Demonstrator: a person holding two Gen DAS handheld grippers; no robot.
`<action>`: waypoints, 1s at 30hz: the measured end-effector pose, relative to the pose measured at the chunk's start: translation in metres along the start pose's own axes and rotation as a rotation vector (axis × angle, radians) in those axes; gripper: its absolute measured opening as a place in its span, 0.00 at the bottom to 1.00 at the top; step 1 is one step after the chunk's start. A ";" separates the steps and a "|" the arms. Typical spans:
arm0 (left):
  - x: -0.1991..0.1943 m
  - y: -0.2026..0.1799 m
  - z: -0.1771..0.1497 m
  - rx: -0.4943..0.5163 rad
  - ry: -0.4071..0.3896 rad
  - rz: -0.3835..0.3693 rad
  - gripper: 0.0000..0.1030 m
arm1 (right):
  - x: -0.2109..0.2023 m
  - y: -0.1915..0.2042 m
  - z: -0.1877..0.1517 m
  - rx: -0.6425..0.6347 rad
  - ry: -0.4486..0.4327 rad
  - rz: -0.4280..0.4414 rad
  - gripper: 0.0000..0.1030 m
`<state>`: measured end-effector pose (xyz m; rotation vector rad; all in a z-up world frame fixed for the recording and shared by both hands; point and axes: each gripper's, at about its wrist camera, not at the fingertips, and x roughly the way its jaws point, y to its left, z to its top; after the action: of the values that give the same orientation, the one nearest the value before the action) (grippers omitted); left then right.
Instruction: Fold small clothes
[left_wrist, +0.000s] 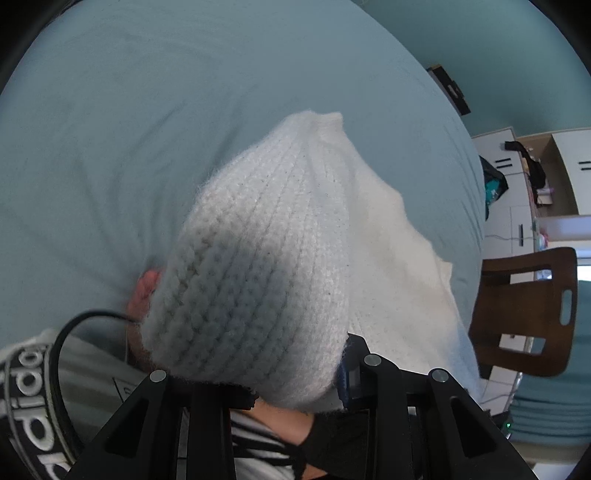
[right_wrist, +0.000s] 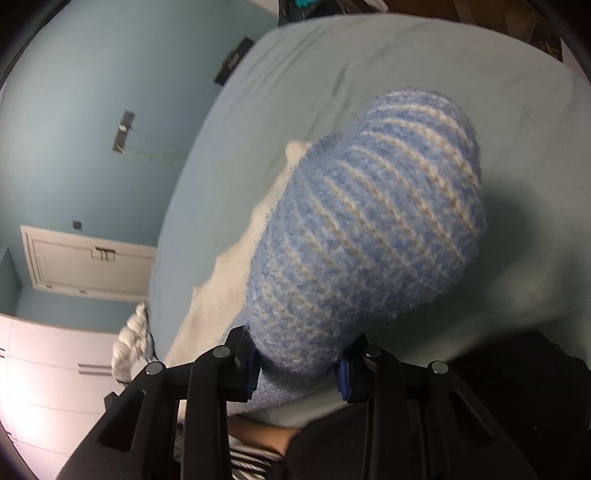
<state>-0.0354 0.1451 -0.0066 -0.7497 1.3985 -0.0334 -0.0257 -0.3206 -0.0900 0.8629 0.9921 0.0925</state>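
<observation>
A small knitted garment is held up over the pale blue bed sheet (left_wrist: 110, 129). Its white knit part (left_wrist: 258, 258) fills the middle of the left wrist view and bulges over my left gripper (left_wrist: 295, 391), which is shut on its lower edge. In the right wrist view its blue-and-white striped part (right_wrist: 369, 240) bulges out of my right gripper (right_wrist: 299, 373), which is shut on it. White cloth (right_wrist: 221, 280) trails off to the left of the blue part. The fingertips of both grippers are hidden by the knit.
A wooden chair (left_wrist: 528, 310) stands at the bed's right side, with white cupboards (left_wrist: 517, 192) behind it. A person's hand (left_wrist: 142, 295) and adidas sleeve (left_wrist: 29, 398) show at the lower left. A white door (right_wrist: 88, 258) and blue wall (right_wrist: 74, 110) lie beyond the bed.
</observation>
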 end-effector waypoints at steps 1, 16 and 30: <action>0.006 0.002 -0.002 -0.002 0.007 0.001 0.28 | 0.004 -0.006 0.001 0.007 0.005 -0.011 0.26; 0.029 -0.082 0.134 -0.170 0.041 -0.089 0.42 | 0.033 0.041 0.108 0.217 0.081 0.125 0.51; 0.101 -0.156 0.109 0.408 -0.279 0.468 0.98 | 0.092 0.003 0.129 -0.070 -0.260 -0.224 0.77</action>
<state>0.1461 0.0293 -0.0196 -0.0744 1.2152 0.1433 0.1266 -0.3548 -0.1191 0.6754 0.8292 -0.1718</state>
